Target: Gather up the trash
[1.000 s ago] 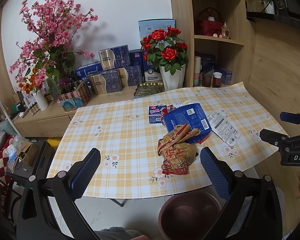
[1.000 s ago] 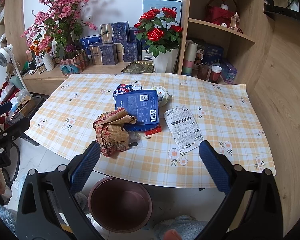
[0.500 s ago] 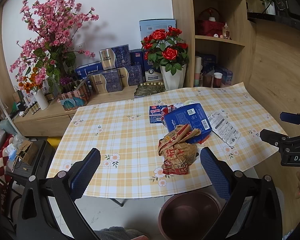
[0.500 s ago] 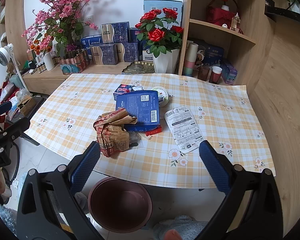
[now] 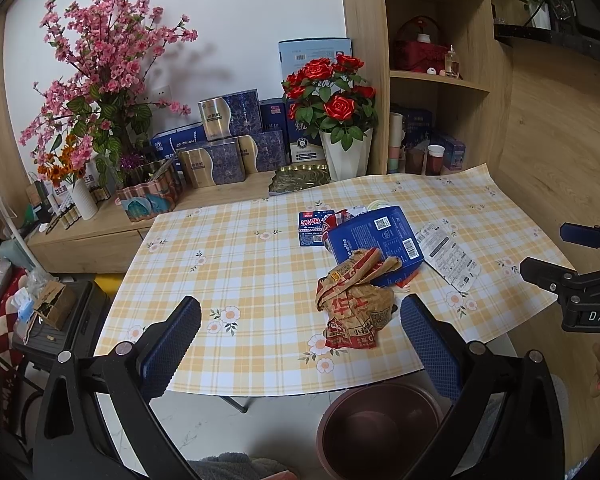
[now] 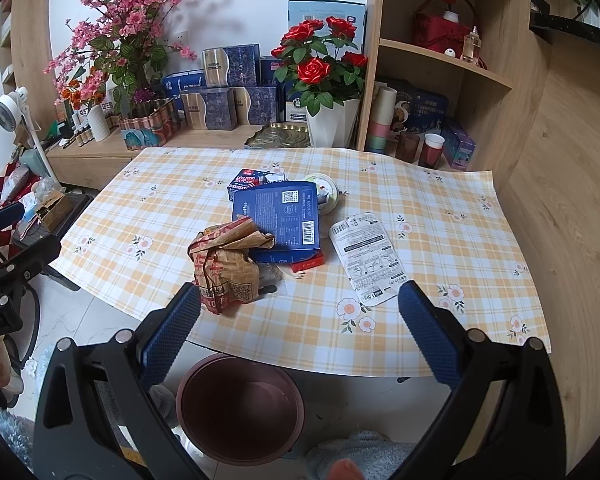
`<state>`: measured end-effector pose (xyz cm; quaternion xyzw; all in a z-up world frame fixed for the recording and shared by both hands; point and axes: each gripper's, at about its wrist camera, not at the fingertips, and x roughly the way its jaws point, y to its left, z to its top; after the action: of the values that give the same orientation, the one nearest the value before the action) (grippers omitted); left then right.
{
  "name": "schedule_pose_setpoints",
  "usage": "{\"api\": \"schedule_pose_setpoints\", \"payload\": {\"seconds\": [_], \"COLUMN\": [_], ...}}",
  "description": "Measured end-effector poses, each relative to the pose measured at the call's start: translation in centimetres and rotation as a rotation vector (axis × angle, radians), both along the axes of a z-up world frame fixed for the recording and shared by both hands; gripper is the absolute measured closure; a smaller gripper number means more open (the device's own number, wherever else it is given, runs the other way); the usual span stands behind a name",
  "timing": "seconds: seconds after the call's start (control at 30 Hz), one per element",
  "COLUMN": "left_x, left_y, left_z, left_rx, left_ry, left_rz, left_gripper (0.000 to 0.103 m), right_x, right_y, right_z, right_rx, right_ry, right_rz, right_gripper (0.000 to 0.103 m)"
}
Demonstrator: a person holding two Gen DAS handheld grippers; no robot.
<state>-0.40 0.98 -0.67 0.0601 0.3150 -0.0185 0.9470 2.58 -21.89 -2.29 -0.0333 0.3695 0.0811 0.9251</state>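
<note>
Trash lies in a heap on the checked tablecloth (image 5: 236,264): a crumpled brown and red paper bag (image 5: 354,300) (image 6: 226,264), a flat blue coffee box (image 5: 376,240) (image 6: 282,214), a small blue carton (image 5: 314,228) (image 6: 248,180), a white printed packet (image 5: 448,254) (image 6: 366,254) and a round lid (image 6: 324,190). A dark red bin (image 5: 380,428) (image 6: 240,404) stands on the floor below the table's near edge. My left gripper (image 5: 300,340) hangs open before the table, the bag near its right finger. My right gripper (image 6: 300,320) is open too, above the near edge.
Behind the table a low cabinet (image 5: 108,224) carries gift boxes, a pink blossom vase (image 5: 100,80) and a white pot of red roses (image 5: 340,120). Wooden shelves (image 6: 440,60) rise at the back right. A fan (image 6: 12,112) and clutter fill the left floor.
Both views have crept slightly nearer the table. Nothing on the table has moved, and both grippers stay open.
</note>
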Motion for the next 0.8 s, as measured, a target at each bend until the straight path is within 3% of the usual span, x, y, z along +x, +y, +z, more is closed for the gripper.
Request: {"api": "schedule_pose_setpoints", "payload": {"seconds": [0.3,0.5,0.7,0.8], "left_x": [-0.2,0.8,3.0,3.9], "left_y": [0.5,3.1,4.8,4.8], "left_z": [-0.1,-1.1,-3.1,-4.4], "left_rx": [-0.019,-0.19,-0.249,-0.204], "left_ry": [-0.001,0.017,0.104,0.089], "left_rz": [0.007,0.015,-0.006,-0.002], "left_gripper": [0.005,0.005,0.005,0.005], "right_x": [0.0,0.0,0.8,1.9], "right_y": [0.0,-0.5,-1.3,-1.9], "right_z": [0.0,-0.4,-2.2,-4.0], "right_rx": [0.002,0.049,0.031,0.05], "right_ry": [-0.001,0.002,0.017,0.062], "right_rz": [-0.001,0.02,0.01,0.017], "right_gripper": [0.006,0.006,0.006,0.006]}}
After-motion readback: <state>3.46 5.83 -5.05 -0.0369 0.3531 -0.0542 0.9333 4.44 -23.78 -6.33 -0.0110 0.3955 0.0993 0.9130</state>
